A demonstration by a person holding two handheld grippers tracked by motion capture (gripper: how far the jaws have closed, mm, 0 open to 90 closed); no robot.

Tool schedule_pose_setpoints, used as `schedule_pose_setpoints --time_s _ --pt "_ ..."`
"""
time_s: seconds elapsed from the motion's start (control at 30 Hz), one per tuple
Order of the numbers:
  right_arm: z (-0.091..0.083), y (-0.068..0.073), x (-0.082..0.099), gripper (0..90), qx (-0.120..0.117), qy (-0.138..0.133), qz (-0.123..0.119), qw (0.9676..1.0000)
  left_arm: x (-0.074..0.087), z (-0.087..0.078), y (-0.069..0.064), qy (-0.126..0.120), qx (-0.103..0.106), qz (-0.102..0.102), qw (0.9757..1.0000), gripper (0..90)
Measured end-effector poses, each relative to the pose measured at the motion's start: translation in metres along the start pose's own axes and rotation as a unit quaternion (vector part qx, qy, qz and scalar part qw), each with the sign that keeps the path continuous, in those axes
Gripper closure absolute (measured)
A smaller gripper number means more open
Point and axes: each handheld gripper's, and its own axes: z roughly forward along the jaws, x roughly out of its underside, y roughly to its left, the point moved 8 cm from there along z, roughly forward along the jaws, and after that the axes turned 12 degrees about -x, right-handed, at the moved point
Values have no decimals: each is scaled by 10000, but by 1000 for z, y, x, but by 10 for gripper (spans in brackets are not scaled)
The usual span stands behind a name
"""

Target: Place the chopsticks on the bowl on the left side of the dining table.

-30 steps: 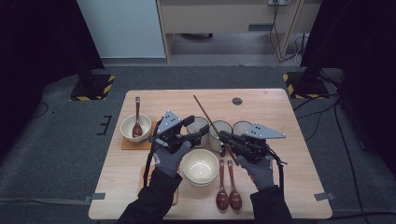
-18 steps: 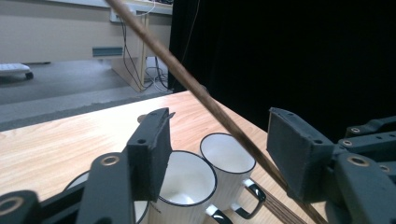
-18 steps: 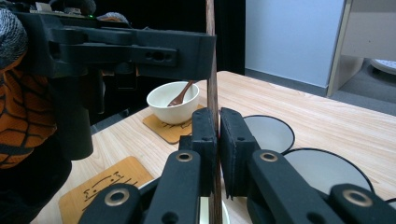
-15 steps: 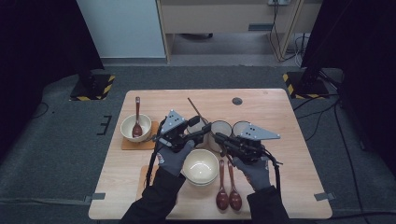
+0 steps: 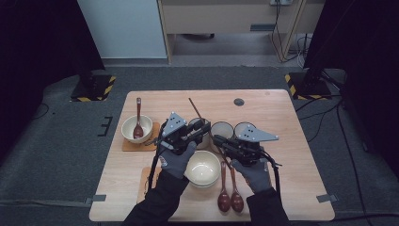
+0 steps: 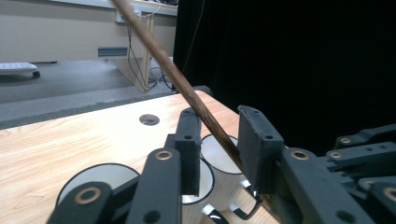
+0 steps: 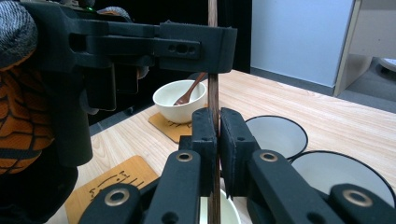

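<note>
A long dark wooden stick (image 5: 194, 107) slants up over the table's middle. My right gripper (image 5: 217, 139) is shut on its lower part. In the right gripper view the pads of that gripper (image 7: 217, 116) pinch the upright stick (image 7: 213, 88). My left gripper (image 5: 204, 128) reaches in from the left, higher up the stick. In the left gripper view the stick (image 6: 159, 51) crosses diagonally between the jaws of that gripper (image 6: 217, 121), with a gap on the left side. Those jaws have just been closing around the stick.
Three white black-rimmed cups (image 5: 221, 128) (image 5: 242, 128) (image 6: 100, 175) stand under the grippers. A cream bowl (image 5: 202, 167) sits near the front, with two dark wooden spoons (image 5: 223, 195) to its right. A bowl (image 5: 126, 127) holding a spoon rests on a coaster at left. Another coaster (image 7: 112, 182) lies near my left arm.
The stick's far end has swung slightly to the left. Both hands have stayed almost where they were.
</note>
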Motion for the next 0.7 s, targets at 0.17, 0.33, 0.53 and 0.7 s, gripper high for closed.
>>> schedule_pose_setpoints --time_s 0.17,0.33,0.53,0.7 --pt "3 0 1 850 -6 21 9 10000 -2 -2 -5 -41 91 13 9999 747" --pt "5 2 2 850 -57 8 1 10000 -3 -5 -13 -122 277 17 9995 798" --pt "8 4 2 850 -105 -19 -16 9999 -3 -8 -19 -165 399 56 9991 834" --pt "8 3 5 849 -119 -36 38 9999 0 -7 -18 -109 399 88 9991 837"
